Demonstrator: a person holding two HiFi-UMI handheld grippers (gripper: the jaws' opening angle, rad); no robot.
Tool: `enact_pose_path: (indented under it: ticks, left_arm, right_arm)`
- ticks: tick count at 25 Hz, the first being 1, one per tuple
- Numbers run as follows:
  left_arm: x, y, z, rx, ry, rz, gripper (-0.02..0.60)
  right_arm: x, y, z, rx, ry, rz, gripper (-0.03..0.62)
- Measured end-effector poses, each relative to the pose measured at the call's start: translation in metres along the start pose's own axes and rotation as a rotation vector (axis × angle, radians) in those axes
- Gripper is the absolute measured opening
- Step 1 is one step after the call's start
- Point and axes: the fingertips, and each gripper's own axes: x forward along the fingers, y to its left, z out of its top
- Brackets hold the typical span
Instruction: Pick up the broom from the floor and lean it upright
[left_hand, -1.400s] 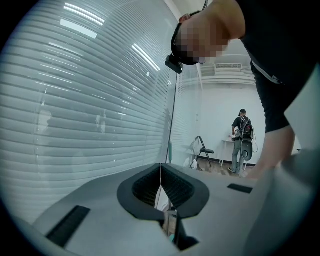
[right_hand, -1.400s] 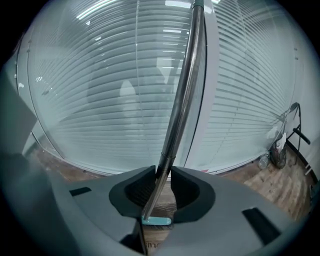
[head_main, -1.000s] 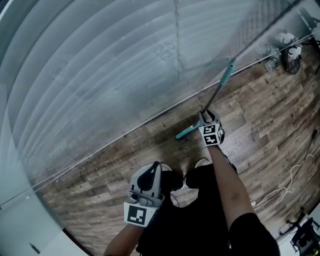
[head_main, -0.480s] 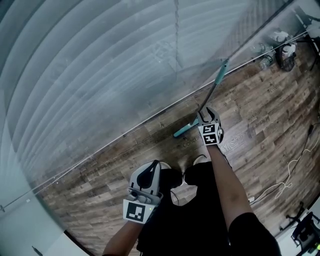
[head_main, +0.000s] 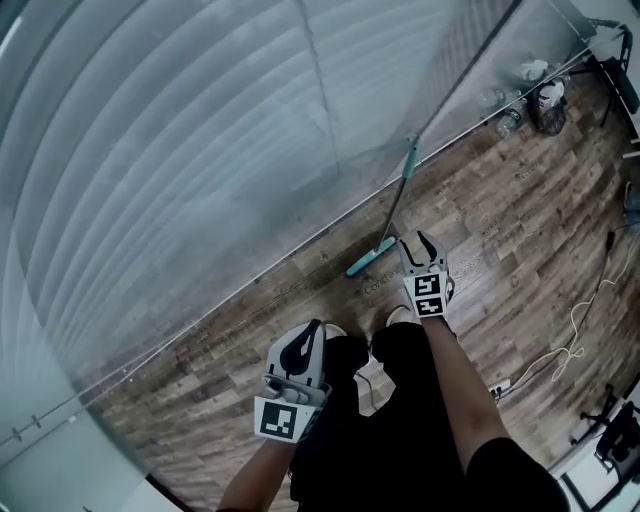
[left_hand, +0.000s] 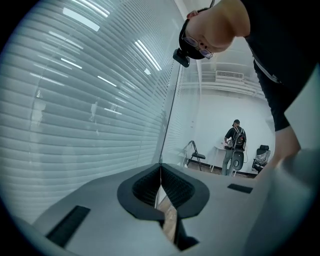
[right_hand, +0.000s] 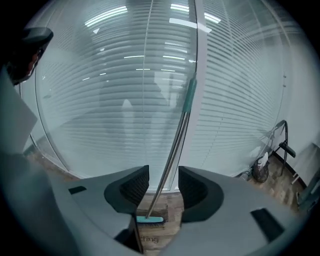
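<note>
The broom stands leaning against the glass wall. Its teal head (head_main: 369, 259) rests on the wood floor, and its metal handle (head_main: 396, 196) runs up to a teal grip (head_main: 411, 153). My right gripper (head_main: 421, 243) hovers just right of the head, clear of the handle. Its jaws have just been opening and stand open with nothing in them. In the right gripper view the handle (right_hand: 174, 145) and head (right_hand: 149, 219) show beyond the gap of the right gripper (right_hand: 163, 187). My left gripper (head_main: 302, 348) hangs over the person's legs, jaws shut and empty, also seen as the left gripper (left_hand: 160, 179).
The glass wall with blinds (head_main: 200, 150) runs diagonally across the view. Bottles and a dark bag (head_main: 545, 100) sit at its foot, far right. A white cable (head_main: 572, 345) lies on the floor at right. A folding chair (left_hand: 195, 155) and another person (left_hand: 234, 146) are farther off.
My right gripper has let go of the broom handle and drawn back and upward. The broom stays leaning on the glass. The left gripper has risen a little.
</note>
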Motion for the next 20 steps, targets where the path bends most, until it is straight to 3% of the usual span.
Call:
enact_pose_path:
  ticks: [5, 7, 14, 20]
  left_arm:
    - [-0.015, -0.003, 0.051, -0.036, -0.033, 0.032, 0.020]
    - [-0.024, -0.006, 0.076, -0.051, -0.057, 0.051, 0.019]
    - [-0.059, -0.037, 0.160, -0.057, -0.082, 0.041, 0.020]
    - [-0.088, -0.080, 0.189, -0.042, -0.098, -0.038, 0.018]
  right_arm:
    - [-0.070, -0.015, 0.050, 0.206, -0.076, -0.025, 0.170]
    - [-0.103, -0.018, 0.079, 0.237, -0.110, -0.034, 0.170]
    - [-0.241, 0.004, 0.214, 0.153, -0.296, 0.023, 0.170]
    - [-0.342, 0.049, 0.277, 0.166, -0.387, 0.089, 0.170]
